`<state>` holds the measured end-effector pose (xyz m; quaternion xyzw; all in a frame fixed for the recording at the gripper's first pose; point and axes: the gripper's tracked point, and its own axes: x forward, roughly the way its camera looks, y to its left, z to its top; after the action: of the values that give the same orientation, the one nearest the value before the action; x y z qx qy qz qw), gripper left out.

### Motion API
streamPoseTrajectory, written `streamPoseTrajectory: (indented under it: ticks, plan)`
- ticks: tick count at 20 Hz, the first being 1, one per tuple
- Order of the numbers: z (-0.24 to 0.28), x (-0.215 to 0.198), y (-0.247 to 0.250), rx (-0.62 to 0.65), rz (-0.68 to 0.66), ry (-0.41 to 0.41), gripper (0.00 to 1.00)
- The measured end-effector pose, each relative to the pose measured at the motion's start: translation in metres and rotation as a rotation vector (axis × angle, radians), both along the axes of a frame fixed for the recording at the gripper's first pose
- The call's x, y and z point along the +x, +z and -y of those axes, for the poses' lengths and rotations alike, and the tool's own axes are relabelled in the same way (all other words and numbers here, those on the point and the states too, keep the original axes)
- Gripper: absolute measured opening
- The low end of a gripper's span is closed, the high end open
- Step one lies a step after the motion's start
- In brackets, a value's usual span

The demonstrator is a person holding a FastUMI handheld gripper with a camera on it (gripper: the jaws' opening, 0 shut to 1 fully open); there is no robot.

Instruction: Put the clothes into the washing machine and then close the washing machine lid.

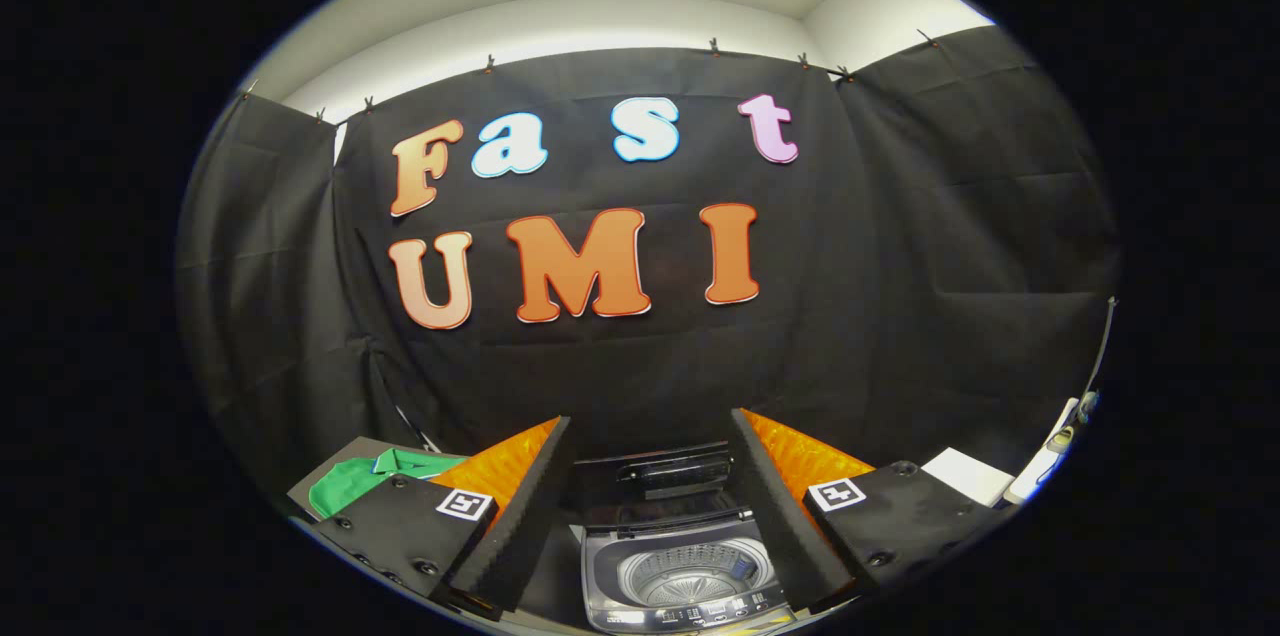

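Washing machine (685, 576): positioned between and below the two fingers, seen from above. Lid (672, 473) raised, standing upright at the rear of the opening, just ahead of the finger ends. Drum (690, 571) exposed, perforated metal wall visible, no garment seen inside. Control panel strip at the near rim of the machine; markings too small to make out.

Green garment (345, 486): lying to the left of the machine, on a dark flat surface (312, 488), partly hidden behind the left finger's mount. Collar visible at its upper end. Well apart from the drum opening; not between the fingers, not touching either finger as far as can be told.

Gripper (650, 431): fingers spread wide, the full width of the machine's opening showing in the gap. Nothing held, nothing pinched. Fingertips in free air above the machine, no contact with lid or rim visible. Square marker tag on each finger mount.

Right of the machine: white flat object (965, 476) lying beside the right finger's mount; further right, a white device with a cable (1045, 461) running upward along the booth wall.

Background: black cloth wall (950, 266) clipped along its upper edge, pale ceiling above.
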<state>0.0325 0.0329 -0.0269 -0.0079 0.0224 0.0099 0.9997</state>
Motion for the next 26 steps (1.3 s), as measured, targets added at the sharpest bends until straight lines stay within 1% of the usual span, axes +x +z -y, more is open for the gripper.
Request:
streamPoseTrajectory:
  ticks: [6, 12, 16, 22, 26]
  plan:
    - [-0.069, 0.007, -0.013, 0.007, -0.029, 0.116, 0.99]
    - [-0.149, 0.011, -0.035, -0.032, -0.069, 0.243, 0.99]
    - [-0.196, 0.011, -0.061, -0.067, -0.116, 0.320, 0.99]
    - [-0.258, 0.011, -0.106, -0.081, -0.206, 0.418, 0.99]
    - [-0.287, 0.016, -0.139, -0.062, -0.277, 0.449, 0.99]
